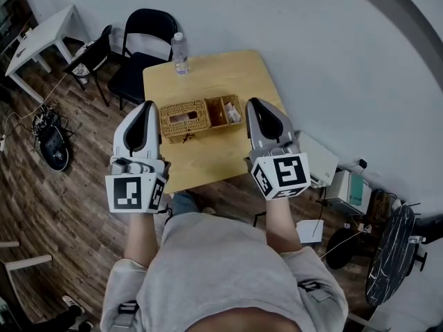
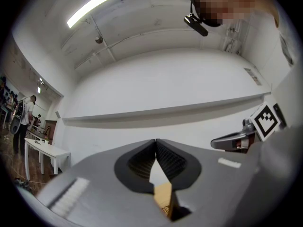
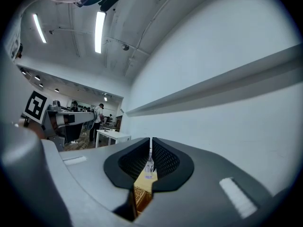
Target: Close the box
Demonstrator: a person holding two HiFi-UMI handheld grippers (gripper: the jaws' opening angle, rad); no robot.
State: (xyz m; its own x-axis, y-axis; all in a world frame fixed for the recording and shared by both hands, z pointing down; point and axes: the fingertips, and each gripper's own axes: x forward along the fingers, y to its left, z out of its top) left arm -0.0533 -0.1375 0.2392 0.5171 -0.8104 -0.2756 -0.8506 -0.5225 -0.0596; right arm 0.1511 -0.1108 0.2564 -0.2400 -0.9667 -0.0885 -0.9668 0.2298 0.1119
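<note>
A woven wicker box (image 1: 184, 120) lies in the middle of the wooden table (image 1: 221, 71), with an open compartment (image 1: 225, 111) holding small items at its right end. Both grippers hang above the table's near edge, apart from the box. My left gripper (image 1: 148, 105) is to the box's left, my right gripper (image 1: 253, 102) to its right. In the left gripper view the left gripper (image 2: 155, 141) has its jaws meeting at the tips, with nothing between them. The right gripper (image 3: 150, 142) shows only a thin slit and holds nothing; the table and a bottle (image 3: 149, 167) show through it.
A clear plastic bottle (image 1: 181, 54) stands at the table's far edge. A black chair (image 1: 142, 54) is behind the table and a white table (image 1: 41, 37) at far left. White boxes (image 1: 322, 159) and cables lie on the floor to the right.
</note>
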